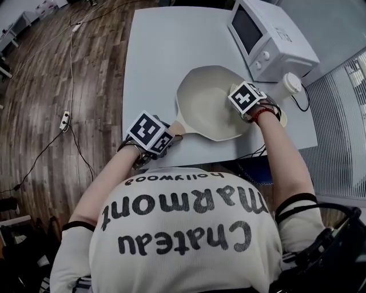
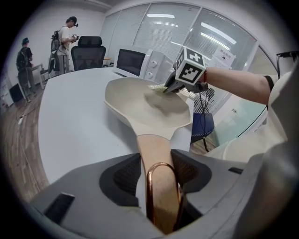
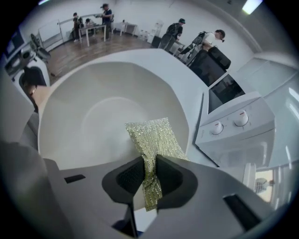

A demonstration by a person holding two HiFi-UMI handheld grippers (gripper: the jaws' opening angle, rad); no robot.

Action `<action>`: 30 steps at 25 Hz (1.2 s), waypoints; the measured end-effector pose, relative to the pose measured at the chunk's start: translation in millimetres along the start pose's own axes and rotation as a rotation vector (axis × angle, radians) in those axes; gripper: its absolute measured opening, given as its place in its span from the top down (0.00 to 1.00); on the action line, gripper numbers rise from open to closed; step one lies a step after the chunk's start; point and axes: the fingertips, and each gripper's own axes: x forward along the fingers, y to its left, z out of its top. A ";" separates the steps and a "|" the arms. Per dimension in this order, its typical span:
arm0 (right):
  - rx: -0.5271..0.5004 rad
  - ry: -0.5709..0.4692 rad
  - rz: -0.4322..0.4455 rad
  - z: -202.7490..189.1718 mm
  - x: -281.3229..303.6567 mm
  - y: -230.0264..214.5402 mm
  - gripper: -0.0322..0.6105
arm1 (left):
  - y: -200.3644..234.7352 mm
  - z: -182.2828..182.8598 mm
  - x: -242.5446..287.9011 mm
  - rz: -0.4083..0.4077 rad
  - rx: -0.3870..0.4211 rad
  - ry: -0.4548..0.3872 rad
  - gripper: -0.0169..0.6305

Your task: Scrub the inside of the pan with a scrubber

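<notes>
The right gripper [image 3: 148, 175] is clenched on a glittery gold scrubber [image 3: 154, 135], whose free end hangs inside the cream pan [image 3: 84, 116], near its wall at about 3 o'clock in the head view. I cannot tell whether it touches. The left gripper [image 2: 156, 182] grasps the pan's tan handle [image 2: 153, 151], which points to 7 o'clock.

To scrub well, I judge the scrubber should be pressed flat on the pan's floor and swept in overlapping circles from 3 o'clock across to 9, while the left grip stops the pan sliding.

The pan sits mid-table. The table [image 1: 154, 57] is pale grey and smooth, with a white microwave [image 1: 269, 37] at 1 o'clock. Beyond are a wood floor [image 1: 46, 86], cables [image 1: 71, 86] and several people [image 3: 105, 14] standing.
</notes>
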 end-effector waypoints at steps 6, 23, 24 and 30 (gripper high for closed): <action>0.207 -0.270 0.302 67.9 -43.3 47.0 0.85 | -0.2 1.2 0.1 -0.008 0.002 -0.009 0.64; 0.573 -0.146 1.171 100.3 -58.9 199.0 0.85 | -1.8 2.0 1.5 -0.024 -0.021 -0.036 0.64; 0.563 -0.126 1.144 97.4 -52.8 198.8 0.85 | -1.9 2.7 2.0 -0.024 -0.021 -0.035 0.64; 0.512 -0.002 0.990 80.3 -21.4 198.1 0.85 | -2.8 1.2 3.1 -0.021 -0.023 -0.021 0.64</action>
